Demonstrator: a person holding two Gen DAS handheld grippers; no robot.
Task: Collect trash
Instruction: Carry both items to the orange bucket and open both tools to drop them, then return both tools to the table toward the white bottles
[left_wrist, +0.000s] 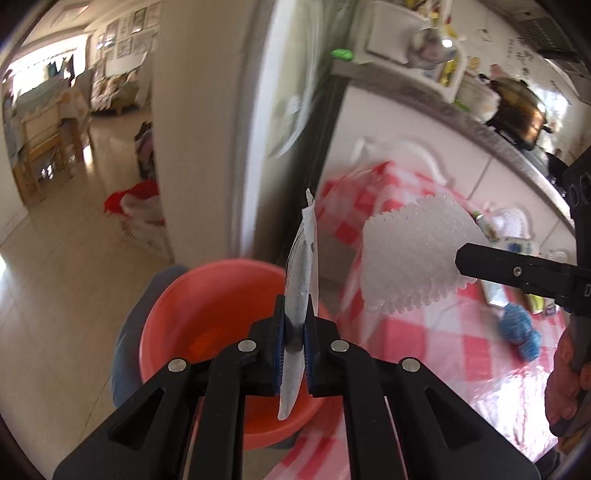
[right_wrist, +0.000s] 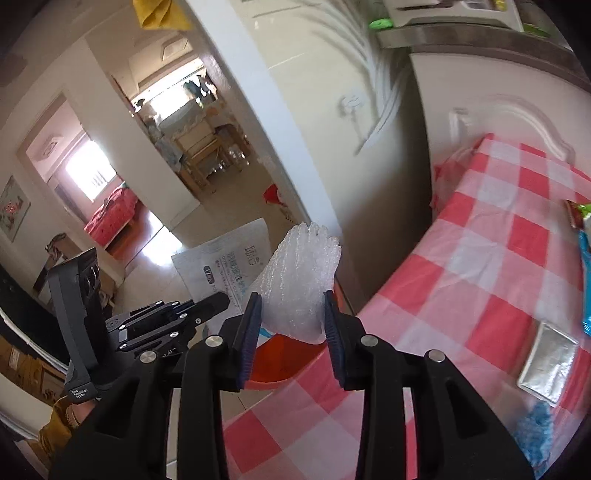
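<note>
My left gripper (left_wrist: 295, 314) is shut on a flat white sachet (left_wrist: 301, 266), held edge-on above an orange-pink basin (left_wrist: 207, 291) beside the table. The sachet also shows flat with printed text in the right wrist view (right_wrist: 225, 266), held by the left gripper (right_wrist: 218, 301). My right gripper (right_wrist: 291, 314) is shut on a white foam sheet (right_wrist: 299, 277), above the basin's rim (right_wrist: 280, 354). In the left wrist view the foam sheet (left_wrist: 410, 254) hangs from the right gripper (left_wrist: 461, 258) over the table's left edge.
A red-and-white checked tablecloth (right_wrist: 480, 266) covers the table. On it lie a silver foil packet (right_wrist: 546, 363), blue wrappers (right_wrist: 585, 280), a blue mesh item (left_wrist: 519, 330) and other small trash (left_wrist: 513, 243). White cabinets and a cluttered counter (left_wrist: 480, 122) stand behind.
</note>
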